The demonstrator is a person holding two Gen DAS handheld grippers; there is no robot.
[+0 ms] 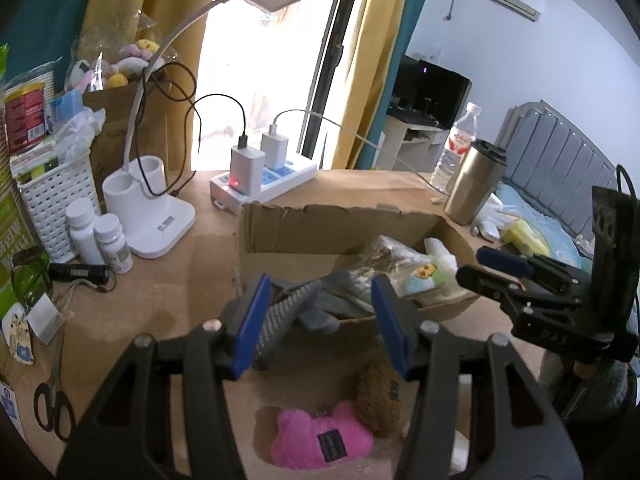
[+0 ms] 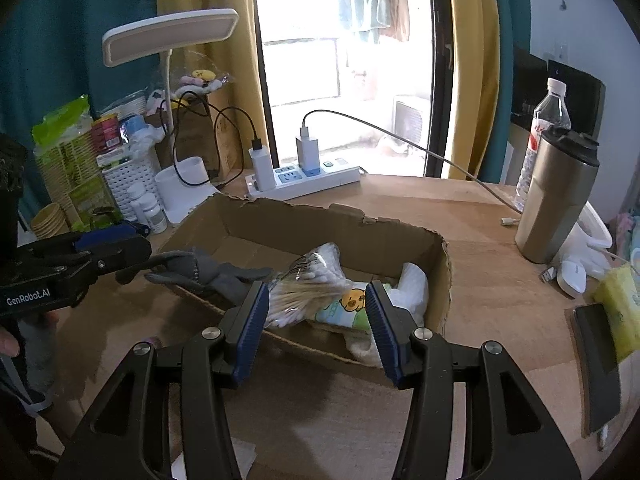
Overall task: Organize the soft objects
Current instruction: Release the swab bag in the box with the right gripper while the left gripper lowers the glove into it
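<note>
A torn cardboard box [image 1: 340, 222] [image 2: 300, 216] stands mid-table. Inside lie a bag of cotton swabs [image 2: 308, 280], a tissue pack with a yellow cartoon [image 2: 348, 308] and a white plastic bag [image 2: 412, 284]. A grey glove [image 1: 316, 300] [image 2: 216, 272] drapes over the box's near-left rim. My left gripper [image 1: 320, 320] [image 2: 138, 244] hovers open just before the glove, whose cuff lies beside the left pad. My right gripper [image 2: 318, 320] [image 1: 472, 264] is open above the box's near rim, with nothing between its pads. A pink plush [image 1: 320, 436] and a brown plush [image 1: 378, 396] lie on the table under the left gripper.
A white desk lamp [image 1: 152, 216], power strip [image 2: 308, 178] with chargers and cables, steel tumbler [image 2: 556, 196] and water bottle [image 2: 548, 120] stand behind the box. White basket [image 1: 56, 200], pill bottles [image 1: 100, 236], scissors [image 1: 54, 408] crowd the left. A bed [image 1: 560, 168] lies right.
</note>
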